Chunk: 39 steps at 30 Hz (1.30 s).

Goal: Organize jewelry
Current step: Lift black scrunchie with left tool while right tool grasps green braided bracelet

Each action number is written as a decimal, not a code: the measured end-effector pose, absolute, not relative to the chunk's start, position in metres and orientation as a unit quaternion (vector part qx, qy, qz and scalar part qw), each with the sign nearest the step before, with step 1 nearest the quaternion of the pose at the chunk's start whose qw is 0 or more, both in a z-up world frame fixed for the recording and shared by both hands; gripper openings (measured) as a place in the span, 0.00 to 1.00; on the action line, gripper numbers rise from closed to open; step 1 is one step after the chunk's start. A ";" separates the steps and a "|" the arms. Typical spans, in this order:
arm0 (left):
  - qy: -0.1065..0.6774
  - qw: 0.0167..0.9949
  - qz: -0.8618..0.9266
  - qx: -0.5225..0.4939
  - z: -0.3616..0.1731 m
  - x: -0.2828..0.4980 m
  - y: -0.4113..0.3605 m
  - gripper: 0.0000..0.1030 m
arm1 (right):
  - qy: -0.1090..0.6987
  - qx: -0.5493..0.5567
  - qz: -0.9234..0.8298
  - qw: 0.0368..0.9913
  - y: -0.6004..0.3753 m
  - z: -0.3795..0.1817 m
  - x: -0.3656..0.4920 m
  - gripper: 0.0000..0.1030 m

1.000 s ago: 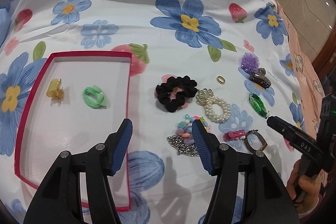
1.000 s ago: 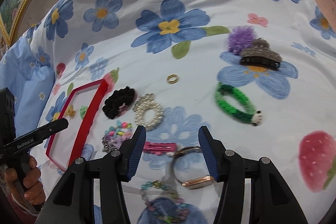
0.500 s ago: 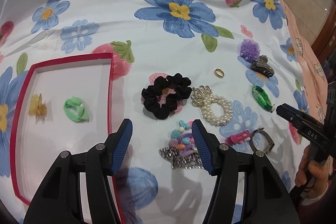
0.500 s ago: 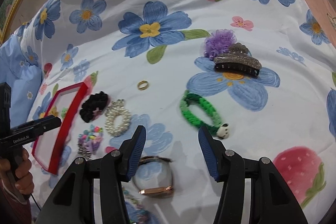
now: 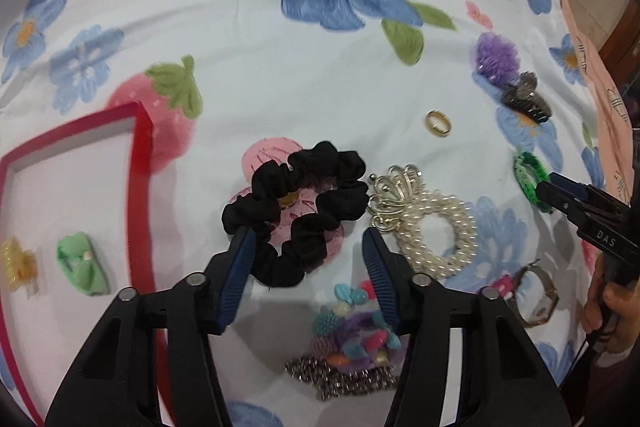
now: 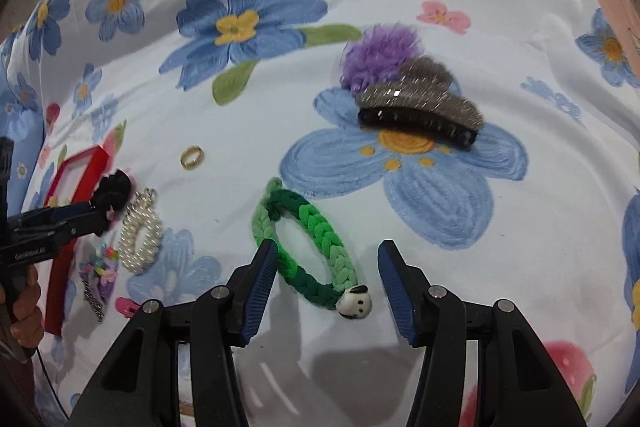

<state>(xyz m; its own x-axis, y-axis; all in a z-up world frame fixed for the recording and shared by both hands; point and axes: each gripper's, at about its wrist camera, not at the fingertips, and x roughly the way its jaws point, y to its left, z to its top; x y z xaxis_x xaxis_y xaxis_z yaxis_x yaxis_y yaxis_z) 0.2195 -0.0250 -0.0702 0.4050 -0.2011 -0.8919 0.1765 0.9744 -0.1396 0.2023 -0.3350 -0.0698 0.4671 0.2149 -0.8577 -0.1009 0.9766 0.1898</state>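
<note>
Hidden: red tray (image 5: 142,187) cut off at left frame edge; bead-and-chain heap (image 5: 352,355) partly behind left gripper (image 5: 306,249).
Room: bare floral cloth (image 5: 280,75) beyond the black scrunchie (image 5: 298,211).
Left fingers: apart, straddling scrunchie's near edge, one tip touching it.
Right fingers: right gripper (image 6: 326,259) spread, empty, around green braided band (image 6: 304,247).
Tray: holds green tie (image 5: 82,263), yellow clip (image 5: 18,263).

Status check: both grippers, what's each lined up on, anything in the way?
Left gripper open over black scrunchie. Right gripper open over green braided band. Nothing held. Pearl band touches the scrunchie; red tray sits left.
</note>
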 end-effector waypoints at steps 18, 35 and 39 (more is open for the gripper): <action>0.486 0.858 -0.145 -0.082 -0.032 0.169 0.002 0.08 | 0.477 0.100 0.161 0.858 -0.289 -0.039 0.168 0.10; 0.425 0.887 -0.094 -0.151 0.010 0.082 0.080 0.08 | 0.467 0.109 0.268 0.835 -0.190 -0.010 0.135 0.10; 0.423 0.888 -0.076 -0.165 0.007 0.072 0.100 0.08 | 0.469 0.103 0.284 0.830 -0.170 -0.008 0.130 0.10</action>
